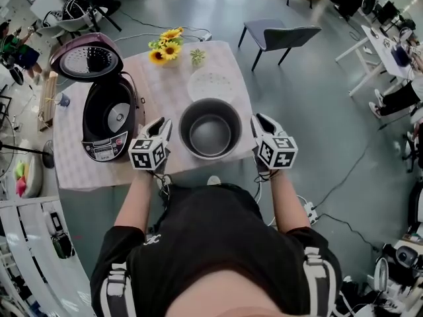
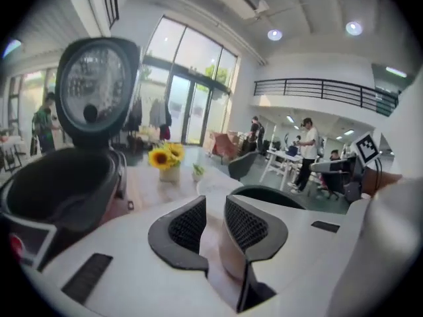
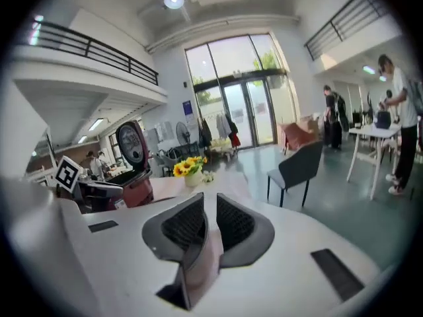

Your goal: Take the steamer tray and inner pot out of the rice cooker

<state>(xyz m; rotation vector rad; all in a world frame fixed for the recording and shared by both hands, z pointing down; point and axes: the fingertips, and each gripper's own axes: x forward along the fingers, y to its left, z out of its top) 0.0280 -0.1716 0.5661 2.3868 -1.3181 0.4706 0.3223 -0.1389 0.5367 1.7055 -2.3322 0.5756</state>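
Apparently both parts are out: the inner pot [image 1: 210, 136] stands on the cloth-covered table [image 1: 79, 170] just right of the open rice cooker [image 1: 109, 121], with the white steamer tray [image 1: 213, 84] lying just behind it. The left gripper [image 1: 160, 125] and right gripper [image 1: 261, 119] flank the pot without touching it, each with its fingers a narrow gap apart and nothing between them. To my eye, all that is left is drawing both hands clear. Sunflowers [image 1: 166, 47] sit at the far edge, a chair [image 1: 281, 37] stands beyond, and people [image 2: 308, 152] work in the big hall.

Head view looks steeply down over the rice cooker [image 1: 108, 114]; both gripper views look low across toward it — left near, right farther — all 3 share it.
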